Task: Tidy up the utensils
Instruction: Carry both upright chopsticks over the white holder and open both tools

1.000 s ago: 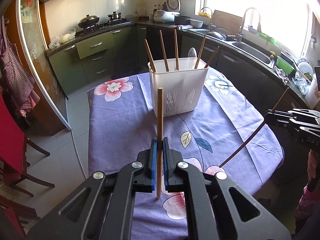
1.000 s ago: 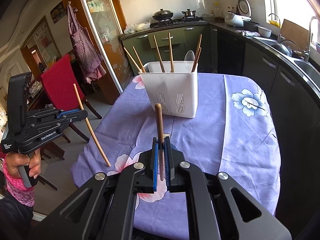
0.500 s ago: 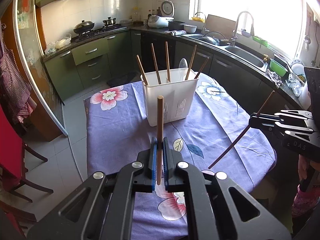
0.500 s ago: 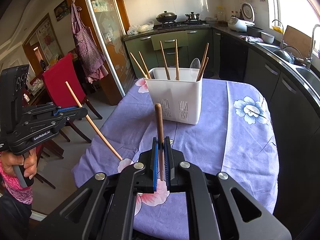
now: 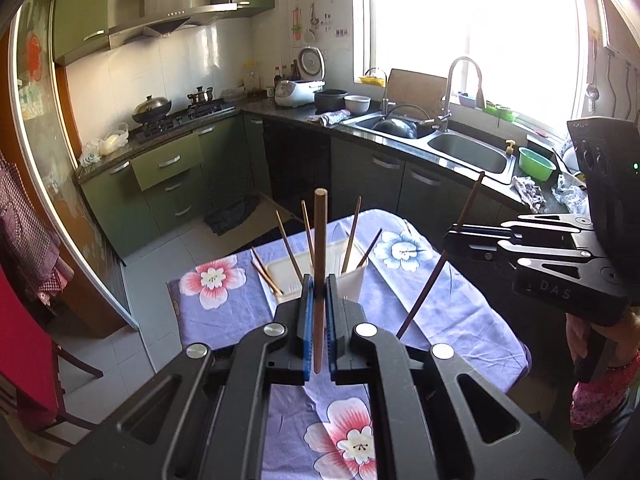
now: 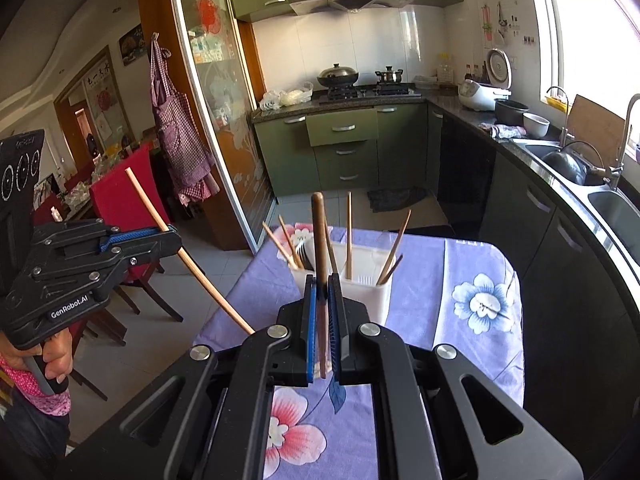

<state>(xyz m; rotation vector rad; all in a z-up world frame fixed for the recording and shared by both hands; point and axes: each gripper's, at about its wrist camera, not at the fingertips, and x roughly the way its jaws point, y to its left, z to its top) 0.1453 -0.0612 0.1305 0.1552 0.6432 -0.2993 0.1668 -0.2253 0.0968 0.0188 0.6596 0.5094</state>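
My left gripper [image 5: 318, 312] has its fingers clamped on a light wooden chopstick [image 5: 319, 264], upright above the white utensil holder [image 6: 372, 286] on the purple floral surface [image 5: 460, 304]. My right gripper [image 6: 323, 320] pinches a darker chopstick [image 6: 319, 256] the same way, just in front of the holder. Inside the holder, several chopsticks [image 6: 349, 236] lean at different angles beside a pale spoon [image 6: 306, 250].
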